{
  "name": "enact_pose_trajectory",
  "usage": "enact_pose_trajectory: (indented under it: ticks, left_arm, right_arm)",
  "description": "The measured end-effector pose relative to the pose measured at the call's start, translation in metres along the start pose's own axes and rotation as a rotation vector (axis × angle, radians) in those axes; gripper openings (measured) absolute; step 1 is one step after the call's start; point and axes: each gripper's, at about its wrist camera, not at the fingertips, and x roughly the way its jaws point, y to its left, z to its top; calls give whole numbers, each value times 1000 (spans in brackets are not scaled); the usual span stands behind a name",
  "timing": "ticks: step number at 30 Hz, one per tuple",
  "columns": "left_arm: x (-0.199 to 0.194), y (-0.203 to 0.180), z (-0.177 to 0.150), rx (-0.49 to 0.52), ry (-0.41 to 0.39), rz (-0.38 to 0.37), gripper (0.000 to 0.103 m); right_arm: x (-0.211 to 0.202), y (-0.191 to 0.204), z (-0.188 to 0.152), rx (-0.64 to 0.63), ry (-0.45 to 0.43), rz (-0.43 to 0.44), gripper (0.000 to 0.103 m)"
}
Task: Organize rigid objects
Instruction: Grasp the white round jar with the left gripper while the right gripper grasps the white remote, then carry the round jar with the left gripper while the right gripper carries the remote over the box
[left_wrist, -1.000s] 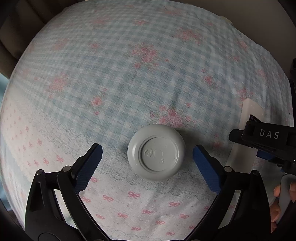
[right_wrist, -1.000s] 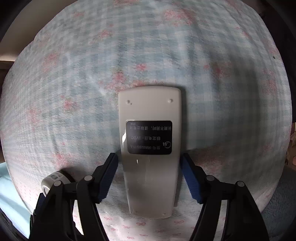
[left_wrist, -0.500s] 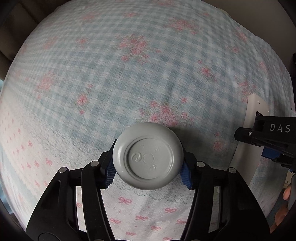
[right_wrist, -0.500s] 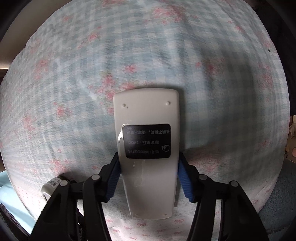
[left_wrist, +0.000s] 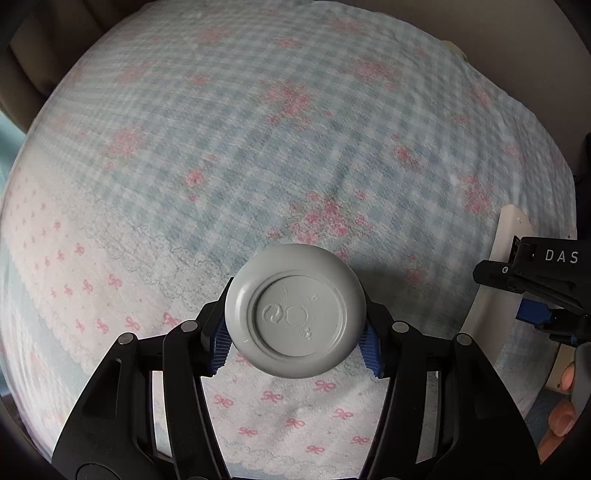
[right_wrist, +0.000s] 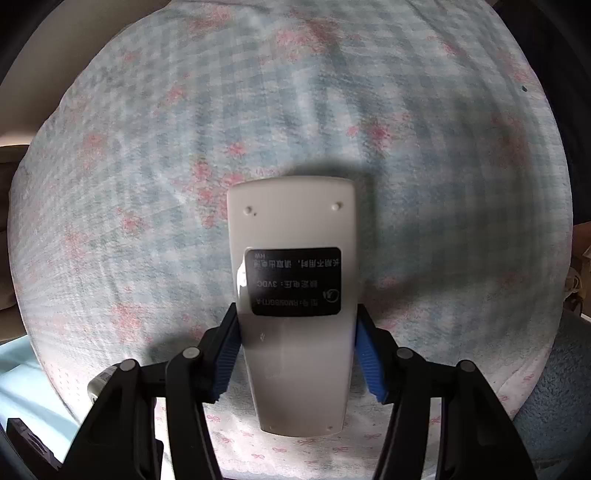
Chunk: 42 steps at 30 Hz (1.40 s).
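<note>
While the left gripper (left_wrist: 295, 345) clamps its blue pads against the sides of the round grey container (left_wrist: 295, 310), bottom face toward the camera, above the checked floral bedspread (left_wrist: 258, 147), the right gripper (right_wrist: 295, 354) grips the white remote control (right_wrist: 293, 295), label side up, over the same cloth.

Open checked bedspread (left_wrist: 258, 155) all around; only the right tongs (left_wrist: 535, 291) alongside.

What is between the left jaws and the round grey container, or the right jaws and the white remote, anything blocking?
Nothing visible. The left gripper is shut directly on the round grey container, and the right gripper is shut on the white remote. Only the checked bedspread lies beneath both.
</note>
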Motion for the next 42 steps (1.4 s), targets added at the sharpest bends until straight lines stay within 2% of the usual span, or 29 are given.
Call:
enact_pose_trajectory:
  ticks: [5, 12, 18, 24, 27, 29, 30, 33, 34, 38, 42]
  left_arm:
    - [-31, 11, -7, -93, -33, -16, 53]
    - [-92, 22, -23, -213, -94, 1, 53]
    - [-152, 41, -63, -311, -143, 13, 53]
    - [-209, 63, -114, -405, -197, 65, 53]
    - [-236, 76, -148, -460, -221, 90, 53]
    - [-248, 86, -171, -499, -228, 108, 53]
    - [-252, 91, -183, -516, -229, 120, 53]
    - [-265, 108, -220, -571, -228, 156, 53]
    - [-268, 114, -232, -594, -229, 166, 53]
    - [-279, 134, -282, -677, -226, 204, 53]
    - [-284, 149, -328, -751, -214, 222, 53]
  right_arm:
    - [-19, -12, -2, -12, 4, 43, 53]
    - [-60, -20, -15, -89, -7, 109, 53]
    - [-99, -26, -37, -167, -9, 163, 53]
    - [-140, -22, -69, -326, -12, 212, 53]
    - [-158, -19, -97, -423, -8, 247, 53]
    - [-158, 14, -128, -493, -10, 263, 53]
    - [-153, 52, -148, -531, -12, 267, 53]
    - [-146, 91, -167, -654, -3, 278, 53]
    - [-133, 132, -171, -697, 1, 277, 53]
    - [-129, 149, -215, -885, 21, 274, 53]
    - [-109, 157, -255, -1015, 67, 274, 53]
